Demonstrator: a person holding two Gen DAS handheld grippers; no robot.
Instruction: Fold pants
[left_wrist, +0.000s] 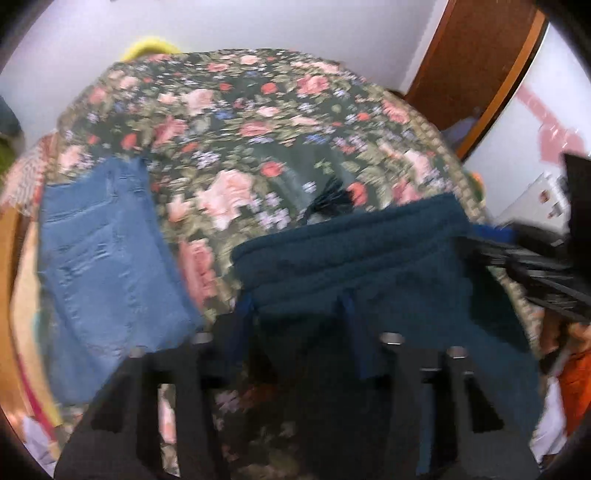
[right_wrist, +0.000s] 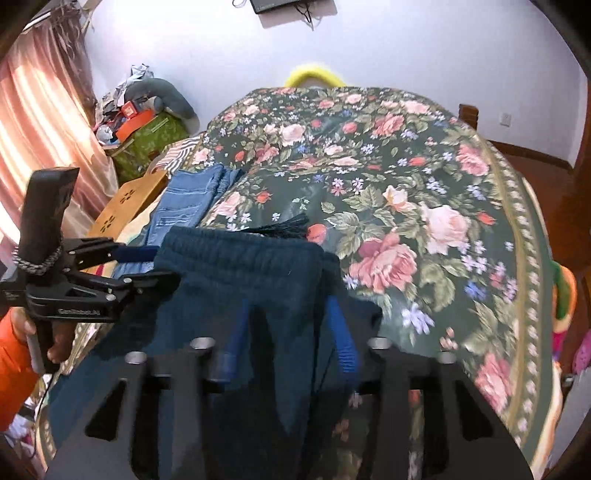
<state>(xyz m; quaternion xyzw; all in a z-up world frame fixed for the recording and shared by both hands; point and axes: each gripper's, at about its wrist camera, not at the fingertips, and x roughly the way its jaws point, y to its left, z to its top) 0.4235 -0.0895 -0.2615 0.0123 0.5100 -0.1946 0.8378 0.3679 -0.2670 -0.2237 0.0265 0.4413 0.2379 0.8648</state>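
Dark teal pants (left_wrist: 369, 266) lie on the floral bedspread (left_wrist: 240, 122), waistband away from me; they also show in the right wrist view (right_wrist: 240, 280). My left gripper (left_wrist: 295, 325) has blue fingertips (left_wrist: 351, 332) spread wide over the cloth near its left side. In the right wrist view the left gripper (right_wrist: 144, 264) reaches in from the left at the waistband's left edge. My right gripper (right_wrist: 291, 343) has blue fingertips (right_wrist: 343, 343) apart over the pants' right part. Whether either pinches cloth is hidden.
Folded light blue jeans (left_wrist: 107, 251) lie at the bed's left side, also in the right wrist view (right_wrist: 188, 203). A wooden stool (right_wrist: 125, 206) and cluttered boxes (right_wrist: 147, 136) stand left of the bed. A black tassel (right_wrist: 288, 225) lies beyond the waistband.
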